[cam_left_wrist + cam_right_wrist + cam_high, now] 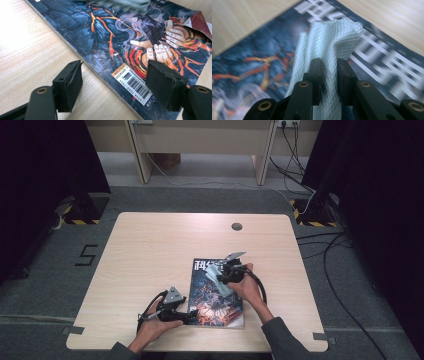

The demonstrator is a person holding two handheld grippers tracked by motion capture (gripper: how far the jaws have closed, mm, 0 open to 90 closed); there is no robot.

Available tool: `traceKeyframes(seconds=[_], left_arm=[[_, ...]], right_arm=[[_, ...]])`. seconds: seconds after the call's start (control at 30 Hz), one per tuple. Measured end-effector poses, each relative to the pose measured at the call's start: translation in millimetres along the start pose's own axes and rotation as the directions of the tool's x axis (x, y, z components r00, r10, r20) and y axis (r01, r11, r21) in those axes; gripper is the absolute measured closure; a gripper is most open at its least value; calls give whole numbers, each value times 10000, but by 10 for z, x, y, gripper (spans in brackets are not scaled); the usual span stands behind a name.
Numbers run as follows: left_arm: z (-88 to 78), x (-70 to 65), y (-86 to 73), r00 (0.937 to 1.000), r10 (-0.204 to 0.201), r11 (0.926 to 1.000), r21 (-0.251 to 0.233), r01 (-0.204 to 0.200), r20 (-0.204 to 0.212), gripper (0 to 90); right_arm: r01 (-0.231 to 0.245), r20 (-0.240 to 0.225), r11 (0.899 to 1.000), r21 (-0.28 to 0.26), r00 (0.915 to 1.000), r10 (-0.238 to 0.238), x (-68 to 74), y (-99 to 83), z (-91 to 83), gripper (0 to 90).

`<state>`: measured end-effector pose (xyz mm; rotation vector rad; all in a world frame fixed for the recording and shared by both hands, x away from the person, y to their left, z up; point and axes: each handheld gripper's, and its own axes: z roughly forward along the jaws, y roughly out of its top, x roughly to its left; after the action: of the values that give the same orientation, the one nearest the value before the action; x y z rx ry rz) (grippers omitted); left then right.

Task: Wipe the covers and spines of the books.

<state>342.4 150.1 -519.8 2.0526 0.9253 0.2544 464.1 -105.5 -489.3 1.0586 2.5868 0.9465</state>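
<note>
Cloth (329, 45) is pinched in the right gripper (329, 72) jaws over the magazine (215, 295); left gripper (113, 82) jaws wide at its corner. Wiping may push the magazine across the desk (150, 250).

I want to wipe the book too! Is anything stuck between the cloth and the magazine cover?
Nothing visible is. The right gripper is shut on the white cloth, which hangs directly over the magazine. The left gripper stands open, straddling the magazine's near edge beside the barcode, well away from the cloth.
</note>
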Motion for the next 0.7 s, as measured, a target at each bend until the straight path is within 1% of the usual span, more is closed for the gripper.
traceKeyframes(seconds=[0.03,0.07,0.1,0.13,0.17,0.23,0.33,0.4,0.43,0.47,0.5,0.53,0.57,0.6,0.63,0.67,0.7], left_arm=[[0,0,0,10000,-8,10000,-7,8,-1,286],[0,1,1,10000,10,10000,13,-10,-5,286],[0,0,1,10000,9,10000,17,-9,-9,286],[-1,0,0,10000,10,10000,11,-10,-9,286],[0,1,1,10000,15,10000,14,-15,-6,286],[2,2,1,10000,5,10000,-9,-5,17,285],[-1,1,1,10000,12,10000,14,-12,-9,285],[0,3,1,10000,21,10000,10,-21,-1,284],[1,3,1,10000,18,10000,9,-18,6,284],[1,3,1,10000,22,10000,13,-22,2,284],[1,3,2,10000,20,10000,12,-20,5,284],[1,3,2,10000,20,10000,12,-20,5,284],[1,4,2,10000,32,10000,16,-32,8,284],[1,5,2,10000,28,10000,8,-28,13,283],[1,5,2,10000,32,10000,15,-32,10,283],[0,3,1,10000,21,10000,16,-21,-4,283],[0,3,1,10000,21,10000,16,-21,-4,283]], right_arm=[[0,0,10000,0,10000,0,0,0,0,764],[-97,39,10000,-8,9999,97,-73,-47,-45,764],[-312,408,9995,67,9987,309,-202,-119,-134,764],[-312,408,9995,67,9987,309,-202,-119,-134,764],[-547,574,9985,12,9969,545,-288,-198,-207,764],[-881,400,9960,-120,9953,885,-346,-259,-243,764],[-954,387,9954,-92,9947,957,-356,-261,-247,766],[-810,513,9967,-24,9954,810,-320,-240,-241,770],[-733,379,9973,-52,9966,734,-301,-232,-227,770],[-787,213,9969,-68,9967,788,-262,-220,-208,770],[-723,82,9974,-67,9973,723,-213,-202,-182,770],[-723,82,9974,-67,9973,723,-213,-202,-182,770],[-529,26,9986,-62,9986,530,-155,-171,-148,770],[-169,-65,9998,73,9998,169,-15,-82,-76,770],[-169,-65,9998,73,9998,169,-15,-82,-76,770],[156,-239,9999,52,9996,-154,130,11,17,770],[156,-239,9999,52,9996,-154,130,11,17,770]])
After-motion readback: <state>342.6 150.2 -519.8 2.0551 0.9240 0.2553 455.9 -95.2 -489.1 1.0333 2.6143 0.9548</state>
